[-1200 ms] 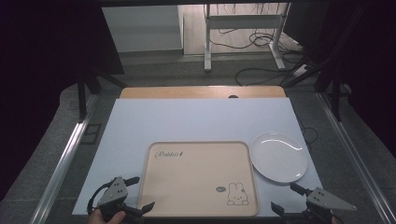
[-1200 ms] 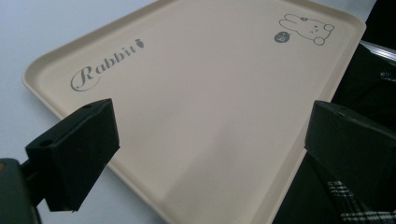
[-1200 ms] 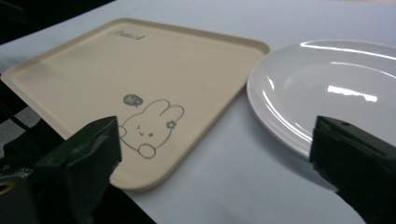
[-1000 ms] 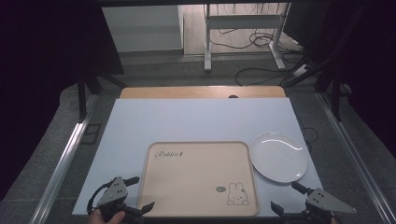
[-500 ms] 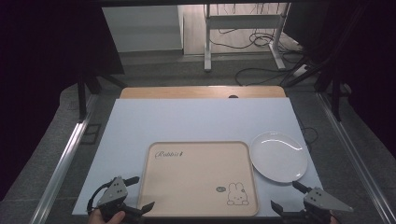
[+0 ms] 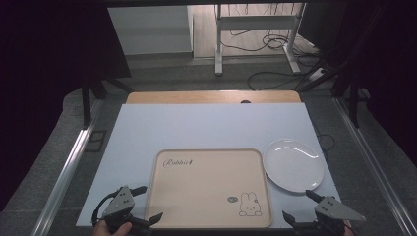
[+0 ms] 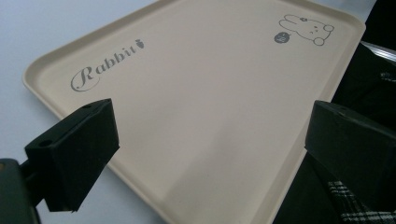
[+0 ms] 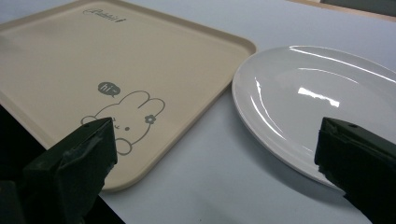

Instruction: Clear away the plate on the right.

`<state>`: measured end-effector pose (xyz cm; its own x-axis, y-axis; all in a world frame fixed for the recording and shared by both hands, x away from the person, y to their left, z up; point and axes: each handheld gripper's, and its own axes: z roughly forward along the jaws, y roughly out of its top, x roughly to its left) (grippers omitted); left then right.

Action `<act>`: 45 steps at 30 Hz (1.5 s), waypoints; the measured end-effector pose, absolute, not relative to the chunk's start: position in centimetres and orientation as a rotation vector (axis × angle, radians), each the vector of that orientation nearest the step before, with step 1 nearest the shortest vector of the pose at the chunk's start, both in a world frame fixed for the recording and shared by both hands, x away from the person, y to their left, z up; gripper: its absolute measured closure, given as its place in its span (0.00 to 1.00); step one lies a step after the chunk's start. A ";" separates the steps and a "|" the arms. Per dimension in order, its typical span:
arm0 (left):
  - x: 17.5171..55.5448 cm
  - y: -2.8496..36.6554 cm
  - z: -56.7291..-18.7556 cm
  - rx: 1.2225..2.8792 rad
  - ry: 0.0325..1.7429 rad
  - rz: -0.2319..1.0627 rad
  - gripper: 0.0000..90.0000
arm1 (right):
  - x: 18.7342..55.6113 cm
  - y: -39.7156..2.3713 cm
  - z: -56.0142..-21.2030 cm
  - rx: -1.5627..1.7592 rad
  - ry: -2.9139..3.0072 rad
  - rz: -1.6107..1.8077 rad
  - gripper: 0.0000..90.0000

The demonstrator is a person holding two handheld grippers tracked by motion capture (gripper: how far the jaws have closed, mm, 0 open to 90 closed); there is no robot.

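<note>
Both tools gape beside tray [image 6: 211, 189] and plate [image 6: 293, 164]

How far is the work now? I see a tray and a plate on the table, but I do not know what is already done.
Nothing looks done yet. The beige rabbit tray is bare, and the white plate lies empty beside it on the white mat. Nothing is in hand: the left gripper and the right gripper both hang open at the near edge, holding nothing. Any placing or moving of tray or plate remains.
</note>
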<state>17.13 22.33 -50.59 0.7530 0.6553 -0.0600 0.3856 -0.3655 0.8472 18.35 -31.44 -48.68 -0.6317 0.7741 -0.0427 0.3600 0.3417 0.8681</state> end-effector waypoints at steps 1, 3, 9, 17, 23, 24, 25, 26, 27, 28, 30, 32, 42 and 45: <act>17.1 22.3 -50.6 2.000 0.786 0.358 0.03 | 18.4 -31.4 -48.7 0.992 2.162 1.222 0.00; 17.1 22.3 -50.6 1.999 0.786 0.357 0.03 | 18.4 -31.2 -48.7 0.985 2.164 1.215 0.00; 17.1 22.3 -50.6 2.000 0.785 0.357 0.03 | 18.7 -31.0 -48.8 0.986 2.154 1.199 0.00; 17.1 22.3 -50.6 2.002 0.784 0.357 0.03 | 19.1 -30.7 -48.9 0.985 2.147 1.189 0.00; 17.2 22.3 -50.6 2.003 0.783 0.357 0.03 | 19.4 -30.4 -48.8 0.967 2.140 1.187 0.00; 17.2 22.3 -50.6 2.003 0.784 0.356 0.03 | 19.5 -30.4 -48.8 0.962 2.141 1.185 0.00; 17.2 22.3 -50.6 2.004 0.783 0.356 0.03 | 19.6 -30.3 -48.8 0.961 2.141 1.183 0.00; 17.2 22.3 -50.6 2.004 0.783 0.356 0.03 | 19.6 -30.3 -48.8 0.958 2.142 1.177 0.00; 17.2 22.3 -50.6 2.003 0.784 0.357 0.03 | 19.7 -30.3 -48.8 0.953 2.142 1.177 0.00; 17.2 22.3 -50.6 2.003 0.784 0.357 0.03 | 19.7 -30.3 -48.8 0.953 2.142 1.177 0.00; 17.2 22.3 -50.6 2.003 0.784 0.356 0.03 | 19.9 -30.3 -48.8 0.953 2.144 1.174 0.00; 17.2 22.3 -50.6 2.003 0.784 0.356 0.03 | 20.0 -30.3 -48.8 0.952 2.143 1.175 0.00; 17.2 22.3 -50.6 2.007 0.784 0.355 0.03 | 20.6 -30.1 -48.8 0.936 2.134 1.175 0.00; 17.2 22.3 -50.6 2.007 0.784 0.354 0.03 | 20.8 -30.1 -48.9 0.942 2.146 1.163 0.00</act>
